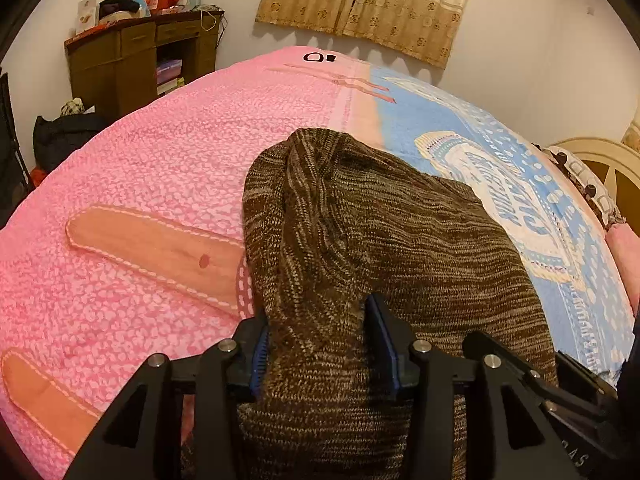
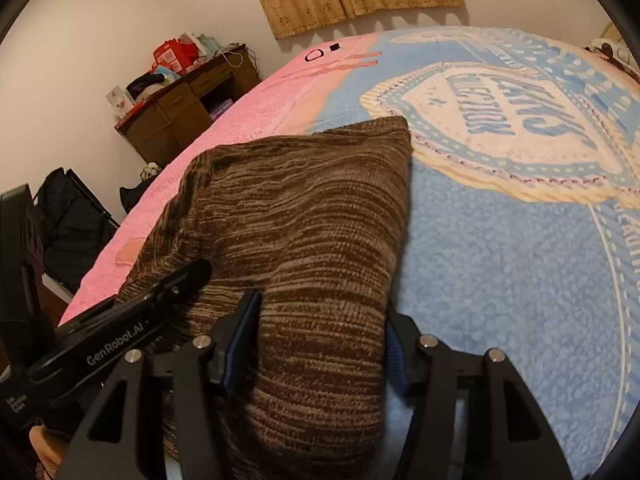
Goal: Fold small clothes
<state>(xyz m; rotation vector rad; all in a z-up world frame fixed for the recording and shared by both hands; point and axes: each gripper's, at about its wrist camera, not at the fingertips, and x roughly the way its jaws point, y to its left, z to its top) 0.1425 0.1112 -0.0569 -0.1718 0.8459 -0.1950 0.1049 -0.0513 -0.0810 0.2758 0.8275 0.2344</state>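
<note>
Brown knit cloth (image 1: 360, 232) is the small piece I am folding, and it lies on the bed, across the line where the pink side of the blanket (image 1: 140, 168) meets the blue side. It looks soft and thick, with light and dark stripes, so I think it will bend easily and not slip much.

I hold its near edge in two places so both corners can move together and the fold stays straight. My left gripper (image 1: 316, 344) has a bunched part of the cloth squeezed between its fingers (image 1: 382, 328). My right gripper (image 2: 320, 332) pinches the other part of the near edge in the same way, with a blue pad on each side of the knit.

In the right view, the far corner (image 2: 396, 124) of the cloth lies flat on the blue part. That is good, I think, because the far end stays put while the near end is carried over it. In the left view, the far left end is bumpy and rolled up, so it may need smoothing.

Beyond the bed there is a brown desk (image 1: 136, 60) with boxes on top, a curtain (image 1: 360, 4) on the wall, and a dark bag (image 1: 60, 140) on the floor.
</note>
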